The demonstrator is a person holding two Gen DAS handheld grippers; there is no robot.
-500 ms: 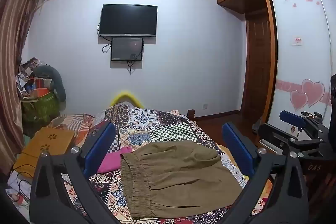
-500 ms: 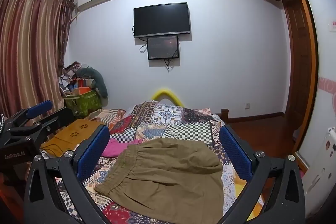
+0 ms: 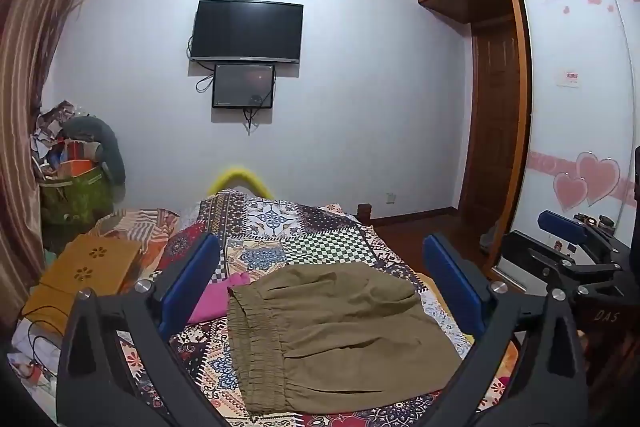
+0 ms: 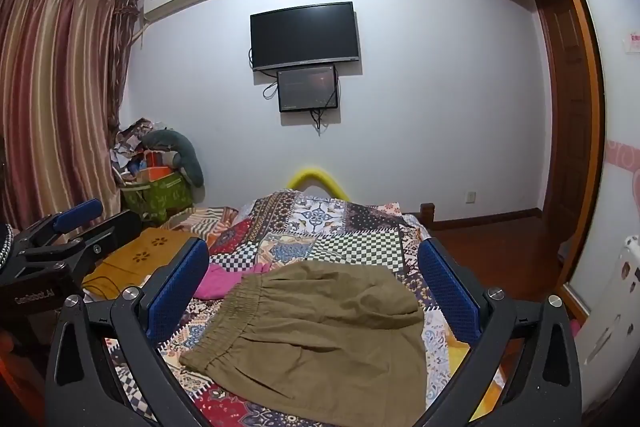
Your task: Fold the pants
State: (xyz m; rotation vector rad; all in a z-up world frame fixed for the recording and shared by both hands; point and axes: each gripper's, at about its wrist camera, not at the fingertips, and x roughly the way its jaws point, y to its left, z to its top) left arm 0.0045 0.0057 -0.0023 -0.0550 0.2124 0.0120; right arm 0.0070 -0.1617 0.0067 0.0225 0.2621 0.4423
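Item: olive-brown pants (image 3: 340, 339), 1 pc, lying on the patchwork quilt (image 3: 304, 239) of the bed, roughly centre, already in a compact squarish bundle w/ elastic waistband (image 3: 256, 343) along the left edge in the left wrist view and a rounded fold edge at the far side. Adjacent: pink garment (image 3: 218, 301) just beside the waistband, touching or nearly so; yellow laptop stand (image 3: 92, 263) further left, apart from the pants. Left hand-held gripper (image 3: 320, 291): jaws spread wide, nothing between pads, hovering above and short of the fabric, angled slightly down. Right hand-held gripper (image 4: 316, 291): same, released, empty, no contact w/ cloth. Each unit also shows at the edge of the other's view. Step in hand (judged): approach for a next fold, or a tidy-up; fold appears well advanced. Handling notes: take the waistband corners, one per gripper, since the gathered elastic gives thick purchase; close pads on all layers, not the top layer only, else bundle opens. Lift low, carry across evenly, both sides together, so edges land square. Keep clear of the pink garment to avoid dragging it in. Risk: soft fabric slips, creases near centre may set.
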